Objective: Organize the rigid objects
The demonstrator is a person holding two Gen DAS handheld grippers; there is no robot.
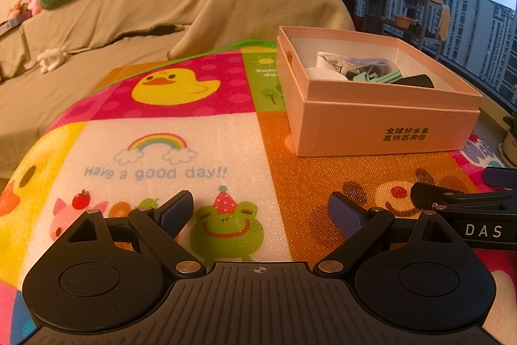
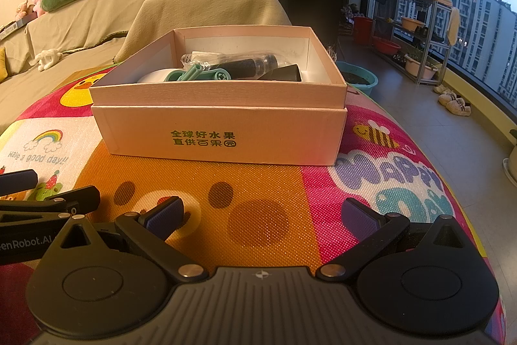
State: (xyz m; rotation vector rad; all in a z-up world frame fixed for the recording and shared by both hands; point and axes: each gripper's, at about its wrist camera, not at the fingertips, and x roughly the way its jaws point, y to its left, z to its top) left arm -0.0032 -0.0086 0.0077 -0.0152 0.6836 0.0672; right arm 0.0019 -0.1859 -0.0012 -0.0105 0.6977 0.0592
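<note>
Both grippers sit low over the mat, side by side: the left gripper [image 1: 260, 209] and the right gripper [image 2: 263, 214] each have their fingers spread wide and hold nothing. The pink box [image 2: 219, 125] stands just beyond them, further right on the colourful cartoon mat [image 1: 200, 151]. Inside it, a green tool [image 2: 200, 74], a bagged dark cylinder and a black piece overlap, partly hidden by the wall. A covered sofa [image 1: 129, 12] stands behind, with a window on the right.

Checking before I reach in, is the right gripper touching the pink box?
Apart. The right wrist view shows bare orange mat between the open right gripper and the pink box.
</note>
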